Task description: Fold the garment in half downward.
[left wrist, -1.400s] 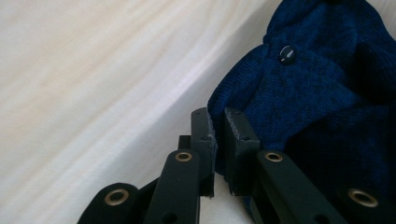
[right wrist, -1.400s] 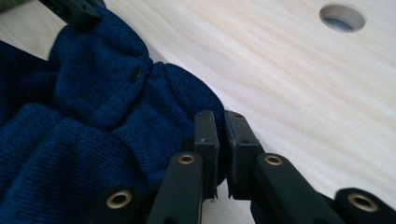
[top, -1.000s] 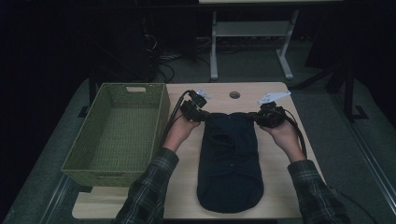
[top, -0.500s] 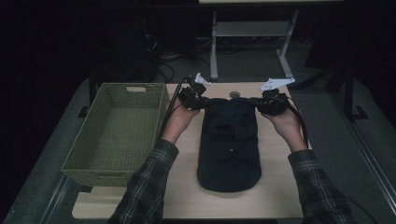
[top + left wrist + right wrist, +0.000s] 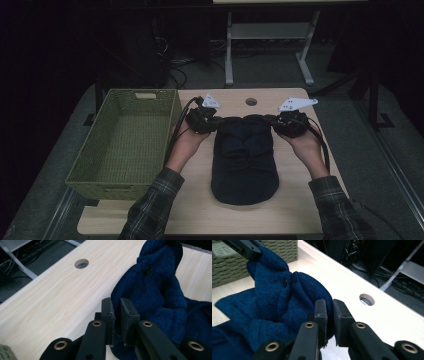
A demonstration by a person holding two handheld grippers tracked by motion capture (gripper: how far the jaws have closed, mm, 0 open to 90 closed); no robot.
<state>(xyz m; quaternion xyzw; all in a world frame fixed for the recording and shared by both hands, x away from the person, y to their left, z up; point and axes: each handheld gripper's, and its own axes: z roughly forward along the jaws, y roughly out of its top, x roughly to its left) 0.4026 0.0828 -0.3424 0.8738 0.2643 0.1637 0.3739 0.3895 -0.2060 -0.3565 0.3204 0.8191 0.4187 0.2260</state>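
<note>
Both claws pinch the unlabelled blue sweater [image 5: 244, 155].

A dark navy knitted garment [image 5: 244, 160] lies lengthwise on the middle of the wooden table [image 5: 295, 210], folded into a long rounded shape with its near end curved. Its far end is bunched and lifted off the tabletop, pinched at both corners (left gripper [image 5: 116, 315], right gripper [image 5: 329, 312]). A small dark button [image 5: 147, 270] shows on the raised knit.
</note>
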